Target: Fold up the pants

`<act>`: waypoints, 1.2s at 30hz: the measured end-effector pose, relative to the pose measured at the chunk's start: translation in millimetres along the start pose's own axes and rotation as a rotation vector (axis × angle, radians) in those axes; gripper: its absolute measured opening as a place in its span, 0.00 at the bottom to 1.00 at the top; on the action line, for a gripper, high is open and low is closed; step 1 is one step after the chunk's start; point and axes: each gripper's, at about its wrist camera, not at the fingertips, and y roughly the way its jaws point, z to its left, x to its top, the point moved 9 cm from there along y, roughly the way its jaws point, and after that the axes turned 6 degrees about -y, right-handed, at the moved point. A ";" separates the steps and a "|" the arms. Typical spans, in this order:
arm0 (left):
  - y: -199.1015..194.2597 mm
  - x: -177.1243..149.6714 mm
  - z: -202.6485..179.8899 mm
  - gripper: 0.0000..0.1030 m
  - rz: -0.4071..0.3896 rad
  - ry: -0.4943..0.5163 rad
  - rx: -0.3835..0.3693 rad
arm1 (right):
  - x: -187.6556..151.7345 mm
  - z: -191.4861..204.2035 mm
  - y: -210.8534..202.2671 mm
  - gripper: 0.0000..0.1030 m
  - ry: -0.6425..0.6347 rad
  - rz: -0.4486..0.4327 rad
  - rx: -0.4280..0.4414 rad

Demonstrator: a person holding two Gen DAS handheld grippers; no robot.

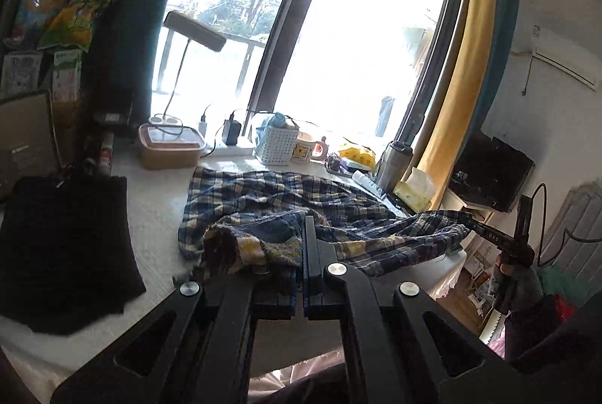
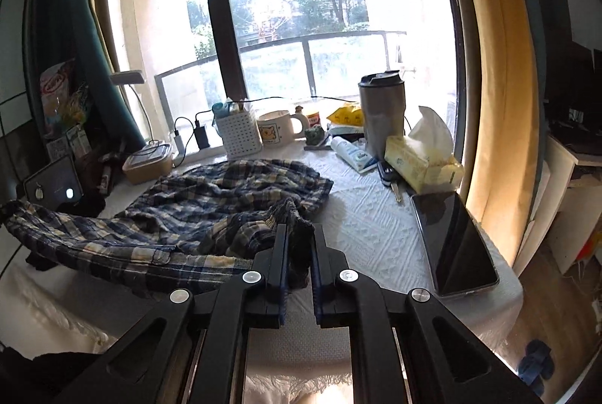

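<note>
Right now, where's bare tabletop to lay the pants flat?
Bare white tablecloth lies between the plaid pants and the phone, and in a strip between the pants and the black garment. The window edge is crowded: basket, mug, tumbler, tissues.

Bare tablecloth [image 2: 372,216] between pants [image 2: 225,201] and phone [image 2: 455,246].

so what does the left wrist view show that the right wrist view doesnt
Only the left wrist view: the folded black garment on the table's left side, the right gripper seen from outside pinching the far end of the plaid pants, and the black box on a shelf.

Only the right wrist view: the dark phone near the table's right edge and the keys beside the tissue pack.

Both: the pants, each gripper shut on a bunch of them, the white basket, mug, steel tumbler and desk lamp.
</note>
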 end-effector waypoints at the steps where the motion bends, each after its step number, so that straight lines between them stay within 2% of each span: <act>1: 3.1 6.6 -1.4 0.00 -0.004 0.013 0.005 | 5.3 -1.9 0.2 0.09 0.005 -0.005 -0.008; 6: 23.6 33.5 6.0 0.00 -0.007 0.045 0.018 | 29.7 -9.9 11.8 0.09 0.046 -0.026 -0.025; 13: 77.6 67.4 32.4 0.00 0.030 0.048 0.042 | 66.1 -15.7 44.5 0.09 0.104 -0.058 -0.034; 23: 161.1 109.8 65.7 0.00 0.087 0.039 0.033 | 103.0 -34.9 120.0 0.09 0.138 -0.023 -0.049; 36: 273.9 110.3 126.4 0.00 0.221 -0.037 0.072 | 116.2 -54.2 235.5 0.09 0.153 0.079 -0.060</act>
